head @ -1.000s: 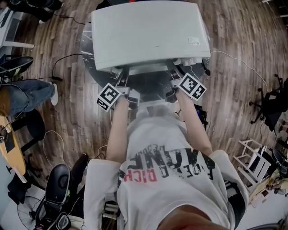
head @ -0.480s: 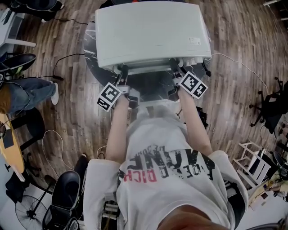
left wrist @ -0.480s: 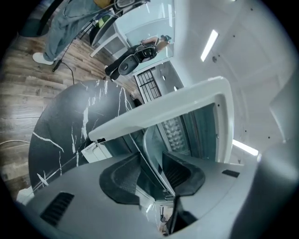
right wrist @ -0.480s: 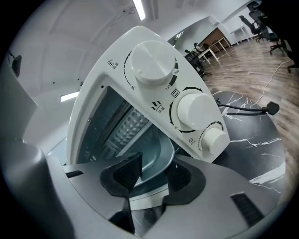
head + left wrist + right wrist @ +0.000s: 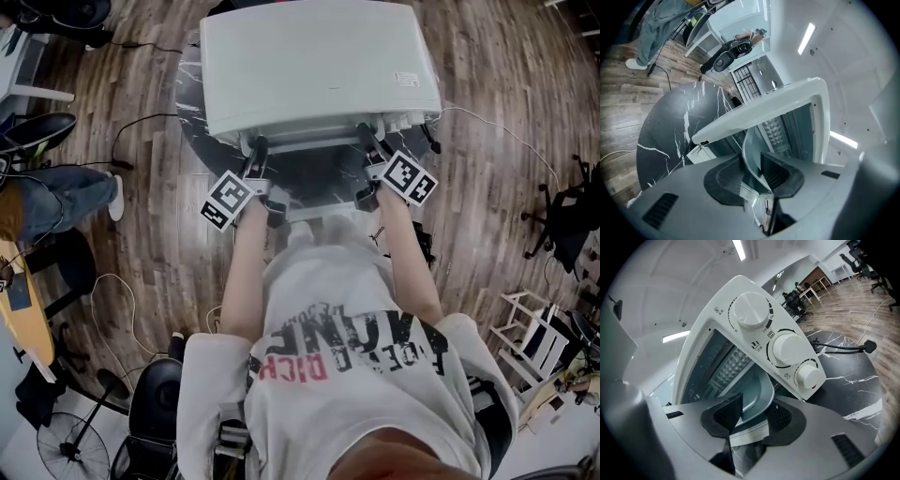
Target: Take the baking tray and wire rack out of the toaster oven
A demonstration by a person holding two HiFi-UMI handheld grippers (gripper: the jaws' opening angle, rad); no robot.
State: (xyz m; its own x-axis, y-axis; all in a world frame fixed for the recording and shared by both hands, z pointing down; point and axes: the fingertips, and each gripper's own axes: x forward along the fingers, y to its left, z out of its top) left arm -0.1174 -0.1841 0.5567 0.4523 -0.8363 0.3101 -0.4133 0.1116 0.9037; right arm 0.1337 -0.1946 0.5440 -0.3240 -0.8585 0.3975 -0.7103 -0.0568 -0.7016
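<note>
Nearest the person, both arms reach to the mouth of the oven, one tool at each front corner. I read this as a two-handed hold meant to bring the tray out level. The left gripper has just been closing, and its fingers pinch the thin metal rim of the baking tray. The right gripper has been closing too, and its fingers clamp the rim at a rounded corner. The tray lies mostly within the cavity, so I judge that the pull has hardly begun.

Beyond them the toaster oven stands on a round black marble desk. Its front faces the desk's near edge, and its door is dropped open towards the person.

The head view gives the layout: the oven's roof, the marker cubes and the symmetry of the two arms. It hides the tray and the finger contact under that roof. The gripper views supply exactly that, each showing the rim caught between dark pads. The left gripper view adds the desk's left edge and the wood floor past it. The right gripper view adds three dials on the oven's right-hand panel and a cable lying towards the desk's right edge. Deep inside, both show a dimpled panel. I cannot pick out the wire rack in any view.
</note>
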